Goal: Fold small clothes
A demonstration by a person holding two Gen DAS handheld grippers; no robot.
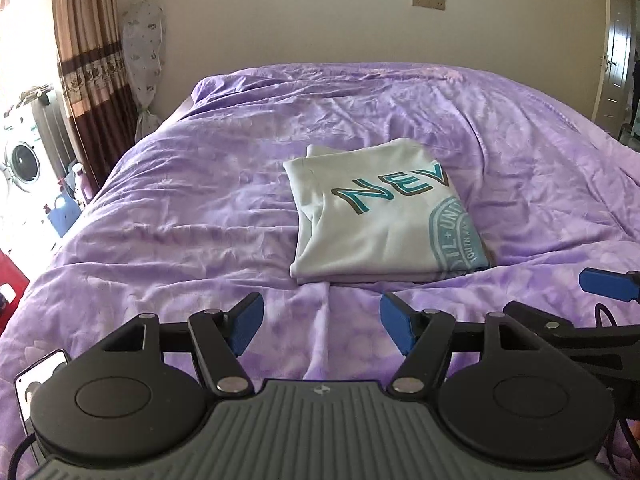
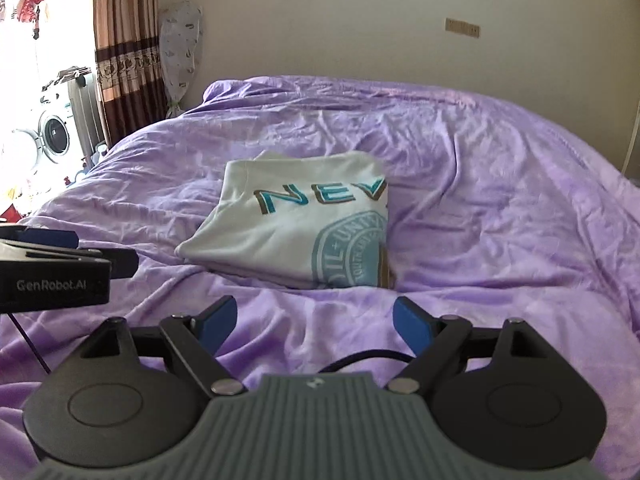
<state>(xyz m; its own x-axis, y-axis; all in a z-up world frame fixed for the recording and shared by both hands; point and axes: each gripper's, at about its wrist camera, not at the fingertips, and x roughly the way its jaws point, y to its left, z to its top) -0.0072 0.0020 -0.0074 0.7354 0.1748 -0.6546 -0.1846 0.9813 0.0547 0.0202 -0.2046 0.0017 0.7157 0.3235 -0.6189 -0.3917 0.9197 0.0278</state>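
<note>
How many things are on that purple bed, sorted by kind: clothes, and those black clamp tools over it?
Folded shirts: 1
Clamp tools: 2, the left gripper and the right gripper, both open and empty
Total: 3, on or over the purple bedspread

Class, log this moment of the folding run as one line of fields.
shirt: folded, flat on purple bedspread | left gripper: jaws open, empty | right gripper: jaws open, empty | contact: none
</note>
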